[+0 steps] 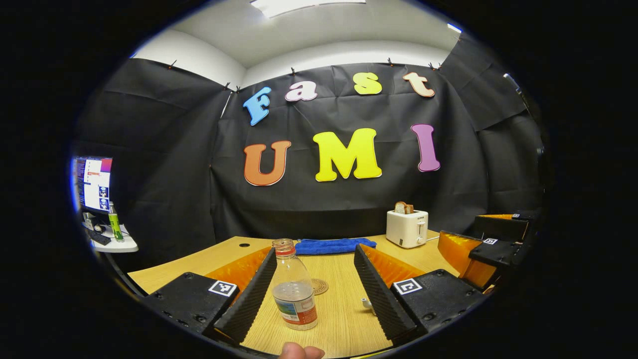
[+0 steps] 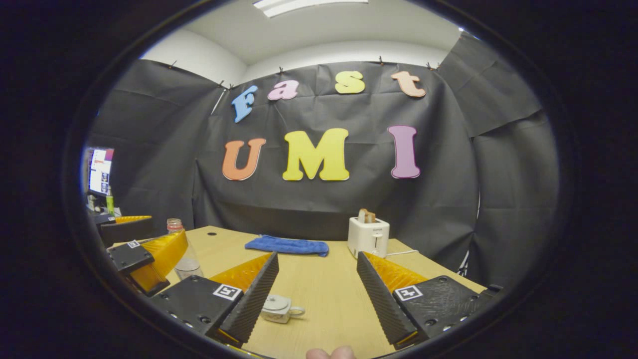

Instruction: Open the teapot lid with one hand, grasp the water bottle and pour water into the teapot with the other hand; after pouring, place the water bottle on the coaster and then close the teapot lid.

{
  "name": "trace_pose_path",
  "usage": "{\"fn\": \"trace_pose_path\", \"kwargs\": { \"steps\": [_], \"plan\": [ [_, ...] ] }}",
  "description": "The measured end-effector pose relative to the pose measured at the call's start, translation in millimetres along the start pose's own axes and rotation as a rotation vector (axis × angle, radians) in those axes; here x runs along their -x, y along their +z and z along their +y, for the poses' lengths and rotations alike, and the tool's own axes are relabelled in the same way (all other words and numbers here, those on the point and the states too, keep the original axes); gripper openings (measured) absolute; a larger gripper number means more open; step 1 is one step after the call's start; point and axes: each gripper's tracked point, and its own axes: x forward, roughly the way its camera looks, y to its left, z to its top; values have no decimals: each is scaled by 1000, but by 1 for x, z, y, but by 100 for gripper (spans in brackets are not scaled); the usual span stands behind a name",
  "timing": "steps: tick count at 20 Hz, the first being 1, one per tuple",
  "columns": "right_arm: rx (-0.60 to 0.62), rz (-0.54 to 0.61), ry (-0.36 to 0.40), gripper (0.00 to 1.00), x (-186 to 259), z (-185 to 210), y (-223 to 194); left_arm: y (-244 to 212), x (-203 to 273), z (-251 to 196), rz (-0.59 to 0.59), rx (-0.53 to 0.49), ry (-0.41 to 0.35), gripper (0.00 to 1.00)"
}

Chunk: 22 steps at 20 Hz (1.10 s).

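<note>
Left gripper [image 1: 314, 289] is gaping wide around the capless, nearly empty water bottle [image 1: 294, 291], gripping nothing. Right gripper [image 2: 314, 291] is spread too, holding nothing; the small lidded teapot [image 2: 278, 308] is sitting near its left finger.

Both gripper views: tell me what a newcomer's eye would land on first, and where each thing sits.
In the left gripper view, a clear plastic water bottle with no cap stands on the light wooden table between the left gripper's open jaws, a round woven coaster just behind it. In the right gripper view, a small white teapot, lid on, sits before the right gripper. A white toaster holding bread stands at the back.
</note>
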Motion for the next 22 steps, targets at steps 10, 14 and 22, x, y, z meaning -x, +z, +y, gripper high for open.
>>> {"fn": "trace_pose_path", "kwargs": {
  "steps": [10, 14, 22],
  "plan": [
    [-10, 74, 81, 97, -13, 32, -42, 9, 4, 10, 5, 2, 3, 98],
    [-2, 114, 100, 95, -25, 49, -68, 16, 6, 25, -6, 21, 25, 98],
    [55, 181, 113, 95, -57, 66, -103, 24, 5, 50, -18, 35, 64, 98]
  ]
}}
